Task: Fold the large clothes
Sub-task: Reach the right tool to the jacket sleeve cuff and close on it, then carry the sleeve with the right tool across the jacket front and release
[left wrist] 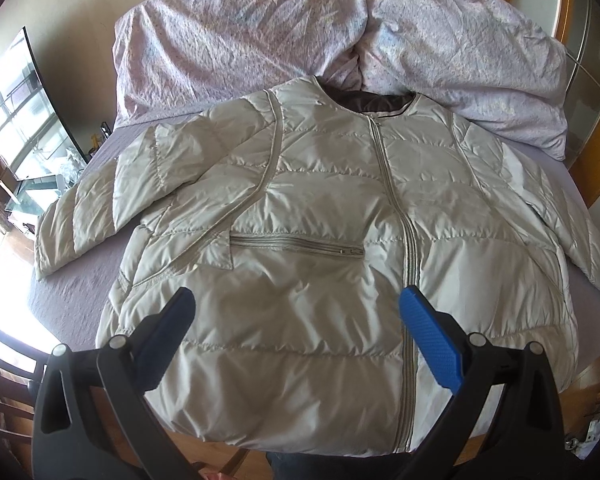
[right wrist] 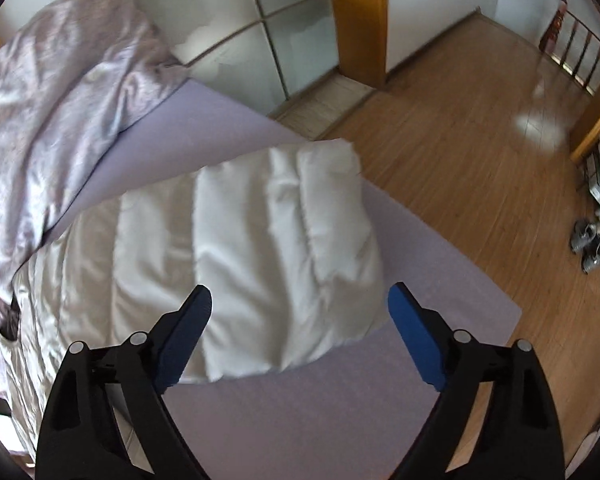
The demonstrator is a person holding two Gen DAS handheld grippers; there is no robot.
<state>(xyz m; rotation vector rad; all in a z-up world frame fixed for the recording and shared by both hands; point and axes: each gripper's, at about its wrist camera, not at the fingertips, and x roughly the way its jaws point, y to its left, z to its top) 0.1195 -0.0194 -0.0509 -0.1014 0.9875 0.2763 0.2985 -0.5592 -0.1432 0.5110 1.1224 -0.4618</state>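
Note:
A pale beige quilted puffer jacket [left wrist: 320, 216] lies face up and zipped on the lavender bed sheet [left wrist: 72, 292], collar away from me, both sleeves spread out. My left gripper [left wrist: 298, 300] is open and empty, hovering above the jacket's lower front near the hem. In the right wrist view, the jacket's right sleeve [right wrist: 260, 248] lies across the sheet [right wrist: 300, 408], its cuff toward the bed edge. My right gripper [right wrist: 300, 300] is open and empty just above that sleeve.
A crumpled pale duvet [left wrist: 300, 32] is heaped at the head of the bed, also in the right wrist view [right wrist: 52, 112]. A wooden floor [right wrist: 460, 152], glass wardrobe doors [right wrist: 260, 20] and shoes [right wrist: 592, 248] lie to the right.

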